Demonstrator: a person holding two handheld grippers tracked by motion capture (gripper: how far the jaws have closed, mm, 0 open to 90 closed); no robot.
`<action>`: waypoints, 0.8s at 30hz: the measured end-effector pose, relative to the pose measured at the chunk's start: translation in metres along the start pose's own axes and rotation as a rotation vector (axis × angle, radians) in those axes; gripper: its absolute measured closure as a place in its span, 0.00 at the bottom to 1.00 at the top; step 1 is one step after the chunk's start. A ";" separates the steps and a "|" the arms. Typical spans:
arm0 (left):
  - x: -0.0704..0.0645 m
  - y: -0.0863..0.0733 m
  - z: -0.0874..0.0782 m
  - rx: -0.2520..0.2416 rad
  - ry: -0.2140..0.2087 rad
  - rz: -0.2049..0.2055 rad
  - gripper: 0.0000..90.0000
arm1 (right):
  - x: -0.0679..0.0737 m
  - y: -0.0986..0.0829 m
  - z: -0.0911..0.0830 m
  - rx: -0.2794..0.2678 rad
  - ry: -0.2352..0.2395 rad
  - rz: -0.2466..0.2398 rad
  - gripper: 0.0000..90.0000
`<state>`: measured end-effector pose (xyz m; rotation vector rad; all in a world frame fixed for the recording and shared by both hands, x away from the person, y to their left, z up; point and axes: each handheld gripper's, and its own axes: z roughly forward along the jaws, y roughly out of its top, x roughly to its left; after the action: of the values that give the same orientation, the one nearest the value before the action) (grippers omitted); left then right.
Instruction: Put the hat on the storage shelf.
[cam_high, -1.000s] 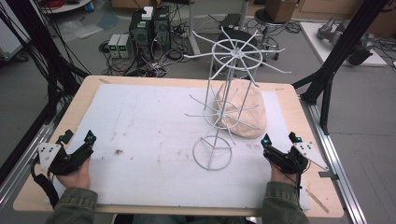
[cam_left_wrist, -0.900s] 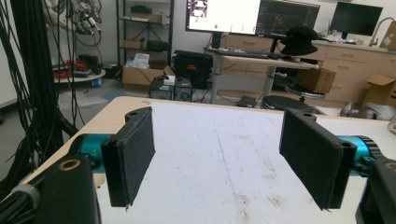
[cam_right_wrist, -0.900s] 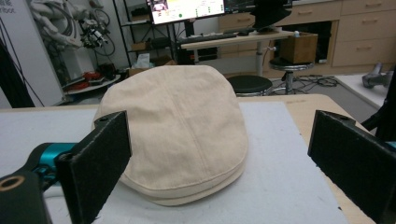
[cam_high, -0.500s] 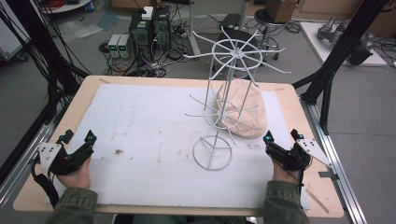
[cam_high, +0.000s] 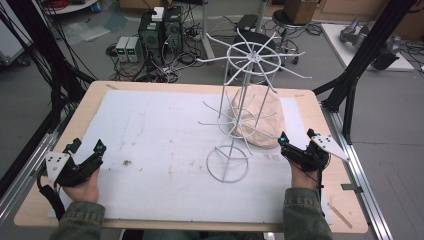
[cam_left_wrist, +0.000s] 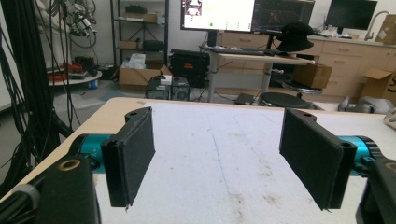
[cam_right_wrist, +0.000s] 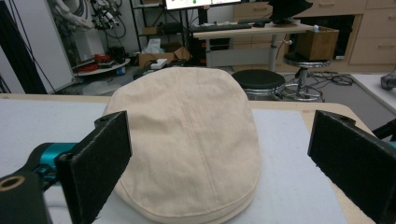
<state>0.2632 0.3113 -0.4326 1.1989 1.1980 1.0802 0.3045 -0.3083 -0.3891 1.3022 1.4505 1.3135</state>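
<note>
A light wooden table (cam_high: 90, 107) carried a white, lightly stained mat (cam_high: 160, 135) over most of its top. On the mat stood a white wire rack (cam_high: 240, 107); just beside it lay a beige fabric flat cap (cam_right_wrist: 187, 140).

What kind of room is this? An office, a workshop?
Most likely a research lab set up for recording handwork. A black frame with cabling surrounds the table, computers sit on the floor behind it, and desks with a lit monitor line the far wall.

The cap (cam_right_wrist: 187, 140) is matt cream cloth with stitched seams. The rack (cam_high: 240, 112) is thin white-coated wire. A white, slightly rough, stained mat (cam_high: 165, 145) covers the pale wood tabletop (cam_high: 310, 100). The fingers (cam_left_wrist: 310, 154) carry matt black pads.
</note>
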 end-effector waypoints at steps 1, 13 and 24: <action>0.000 0.000 0.000 0.003 -0.001 0.002 0.29 | -0.001 0.002 0.001 -0.001 0.000 -0.001 0.06; 0.000 0.000 0.000 -0.001 0.001 -0.002 0.30 | 0.002 0.024 0.022 -0.005 -0.001 -0.026 0.06; -0.001 0.000 0.000 -0.001 0.000 -0.002 0.30 | -0.004 0.033 0.034 0.009 -0.007 -0.003 0.06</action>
<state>0.2633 0.3108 -0.4324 1.1966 1.1987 1.0791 0.3442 -0.3069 -0.3633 1.3086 1.4541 1.3007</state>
